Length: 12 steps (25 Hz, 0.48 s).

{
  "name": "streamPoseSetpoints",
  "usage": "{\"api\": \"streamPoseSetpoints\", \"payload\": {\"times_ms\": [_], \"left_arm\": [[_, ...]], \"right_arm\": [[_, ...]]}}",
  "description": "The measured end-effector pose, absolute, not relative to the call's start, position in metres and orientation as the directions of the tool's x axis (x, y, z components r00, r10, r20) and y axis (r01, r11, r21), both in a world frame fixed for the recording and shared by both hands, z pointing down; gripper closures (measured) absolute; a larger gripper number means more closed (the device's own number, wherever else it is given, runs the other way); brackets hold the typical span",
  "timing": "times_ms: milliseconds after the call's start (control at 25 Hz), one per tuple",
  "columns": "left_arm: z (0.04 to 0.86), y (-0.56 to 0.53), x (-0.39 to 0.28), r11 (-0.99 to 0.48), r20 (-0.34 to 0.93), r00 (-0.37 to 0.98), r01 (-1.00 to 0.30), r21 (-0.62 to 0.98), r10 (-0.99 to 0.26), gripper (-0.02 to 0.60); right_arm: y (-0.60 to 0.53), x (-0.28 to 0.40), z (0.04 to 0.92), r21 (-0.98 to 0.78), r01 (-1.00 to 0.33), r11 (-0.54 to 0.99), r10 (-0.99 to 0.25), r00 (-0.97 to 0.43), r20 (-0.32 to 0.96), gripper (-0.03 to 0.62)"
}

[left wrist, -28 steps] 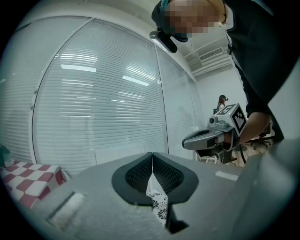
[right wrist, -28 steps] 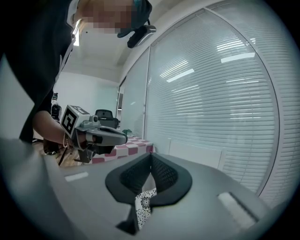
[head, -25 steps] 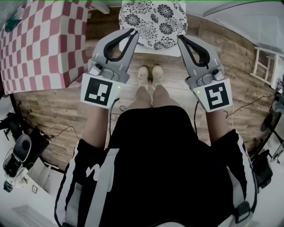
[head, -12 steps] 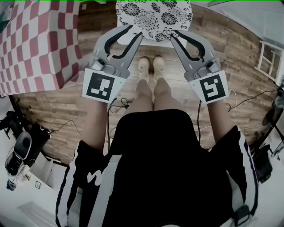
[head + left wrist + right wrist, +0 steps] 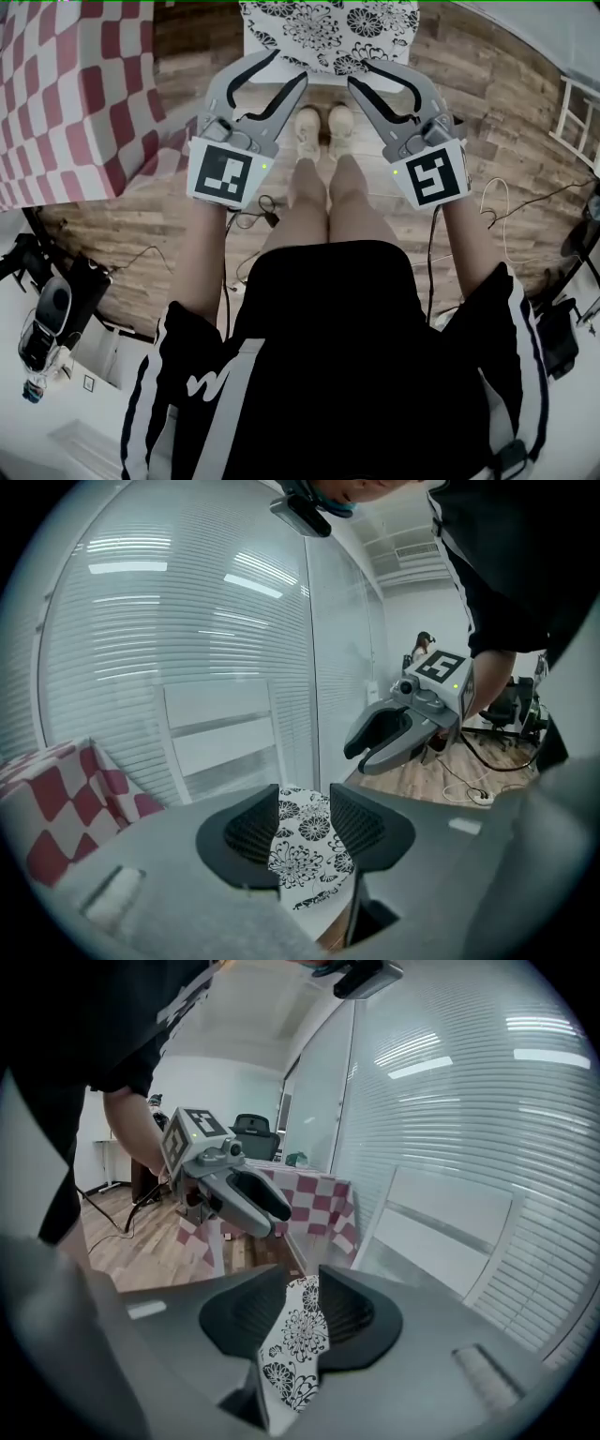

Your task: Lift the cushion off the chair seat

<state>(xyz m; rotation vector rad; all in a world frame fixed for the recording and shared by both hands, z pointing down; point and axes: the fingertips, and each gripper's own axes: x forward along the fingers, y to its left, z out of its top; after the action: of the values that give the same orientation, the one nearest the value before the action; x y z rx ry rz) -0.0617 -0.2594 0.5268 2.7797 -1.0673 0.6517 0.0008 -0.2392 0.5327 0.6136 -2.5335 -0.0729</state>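
While both arms reach forward, the cushion [image 5: 328, 28] lies flat on the chair seat [image 5: 314, 916] at 12 o'clock in the head view. White cover, black flower print. Its near edge runs 9 to 3 o'clock. Far part is cut by the frame top, so its long axis cannot be told.

Left hand-held gripper [image 5: 292, 65] points toward 1 o'clock, tips over the cushion's near edge at its 7 o'clock corner. Jaws have just been opening and now stand wide. In the left gripper view the cushion shows through the gap and the pads are not pressing on it.

Right hand-held gripper [image 5: 356, 72] points toward 11 o'clock, tips at the near edge toward 5 o'clock. Jaws have just been opening too, with a narrower gap. In the right gripper view a strip of the floral print shows between the pads, with no squeeze seen. Actual contact cannot be told for either.

Shoes [image 5: 323, 127] stand at 6 o'clock of the seat, between the two grippers. Open wood floor [image 5: 506, 112] lies at 3 o'clock of the chair. A red-and-white checked cloth [image 5: 66, 84] hangs close at 9 o'clock, leaving a narrow strip of floor. A cable [image 5: 511, 202] trails on the floor at 4 o'clock, and a white rack [image 5: 581, 117] sits at the far 3 o'clock edge. Slatted blinds [image 5: 187, 621] stand behind the chair.
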Motion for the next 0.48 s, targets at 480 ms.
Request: {"api": "streamPoseSetpoints", "payload": {"times_ms": [480], "left_arm": [[0.614, -0.251, -0.048, -0.826, 0.538, 0.675, -0.559, -0.073, -0.505, 0.382]], "right_arm": [[-0.231, 0.011, 0.618, 0.144, -0.366, 0.919, -0.376, -0.709, 0.597, 0.439]]}}
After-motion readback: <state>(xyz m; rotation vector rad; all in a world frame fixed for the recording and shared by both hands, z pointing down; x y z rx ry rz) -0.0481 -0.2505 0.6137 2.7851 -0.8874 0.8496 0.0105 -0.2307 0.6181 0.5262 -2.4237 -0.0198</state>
